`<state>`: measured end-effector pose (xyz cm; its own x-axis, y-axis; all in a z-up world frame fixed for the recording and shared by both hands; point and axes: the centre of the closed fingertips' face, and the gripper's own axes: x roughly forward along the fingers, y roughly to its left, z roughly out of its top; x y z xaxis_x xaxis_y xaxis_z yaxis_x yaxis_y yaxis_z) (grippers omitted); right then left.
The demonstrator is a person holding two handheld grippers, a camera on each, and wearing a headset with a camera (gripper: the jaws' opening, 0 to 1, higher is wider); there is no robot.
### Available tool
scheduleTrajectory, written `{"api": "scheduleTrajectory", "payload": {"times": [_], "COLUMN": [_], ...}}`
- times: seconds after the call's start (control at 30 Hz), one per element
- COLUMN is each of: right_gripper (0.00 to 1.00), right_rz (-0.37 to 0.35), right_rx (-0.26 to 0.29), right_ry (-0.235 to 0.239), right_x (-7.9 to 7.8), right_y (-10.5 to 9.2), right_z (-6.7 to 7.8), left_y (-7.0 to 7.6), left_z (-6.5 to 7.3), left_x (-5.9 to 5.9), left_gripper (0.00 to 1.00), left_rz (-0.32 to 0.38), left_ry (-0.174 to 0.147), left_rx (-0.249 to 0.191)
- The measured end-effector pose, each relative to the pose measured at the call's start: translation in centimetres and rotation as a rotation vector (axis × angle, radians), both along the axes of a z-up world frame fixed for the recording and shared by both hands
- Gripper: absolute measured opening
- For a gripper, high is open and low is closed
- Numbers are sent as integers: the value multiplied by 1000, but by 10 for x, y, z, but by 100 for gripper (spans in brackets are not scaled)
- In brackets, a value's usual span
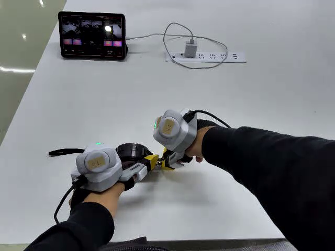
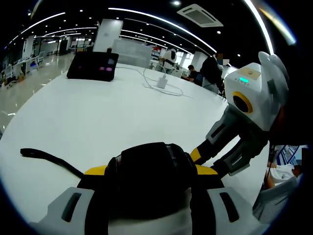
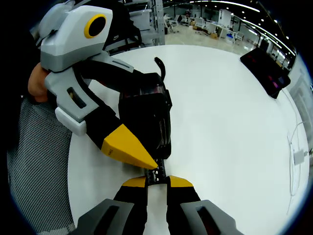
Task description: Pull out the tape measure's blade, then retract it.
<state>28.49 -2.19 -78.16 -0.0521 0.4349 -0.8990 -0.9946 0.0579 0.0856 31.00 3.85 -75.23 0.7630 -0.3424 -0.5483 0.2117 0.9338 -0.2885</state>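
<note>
The surface (image 1: 235, 104) is plain white, unpatterned. The tape measure (image 3: 144, 112) near its front edge is black, and so is its strap (image 1: 64, 152). The blade (image 3: 157, 172) looks silvery-grey, though it is too small to be certain. The left claw (image 2: 149, 171) and the right claw (image 3: 157, 181) share one scheme: pale grey fingers passing into black, with bright yellow tips. Toward the far left corner, the tablet (image 1: 92, 35) has a black frame and a dark screen with pink and purple patches. At the far edge the power strip (image 1: 220, 56), charger (image 1: 190, 50) and cable (image 1: 152, 36) are white. Both sleeves (image 1: 272, 167) are black. The floor (image 1: 21, 47) is glossy greenish-grey.
</note>
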Motion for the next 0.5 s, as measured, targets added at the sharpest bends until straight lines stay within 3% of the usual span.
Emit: {"api": "scheduleTrajectory", "payload": {"times": [0.5], "right_gripper": [10], "right_rz": [10], "right_rx": [11], "right_ry": [-8], "right_x": [-1], "right_y": [1], "right_z": [0], "left_y": [0], "left_z": [0], "left_x": [-1], "left_gripper": [62], "left_rz": [-4], "left_ry": [2], "left_rx": [-8]}}
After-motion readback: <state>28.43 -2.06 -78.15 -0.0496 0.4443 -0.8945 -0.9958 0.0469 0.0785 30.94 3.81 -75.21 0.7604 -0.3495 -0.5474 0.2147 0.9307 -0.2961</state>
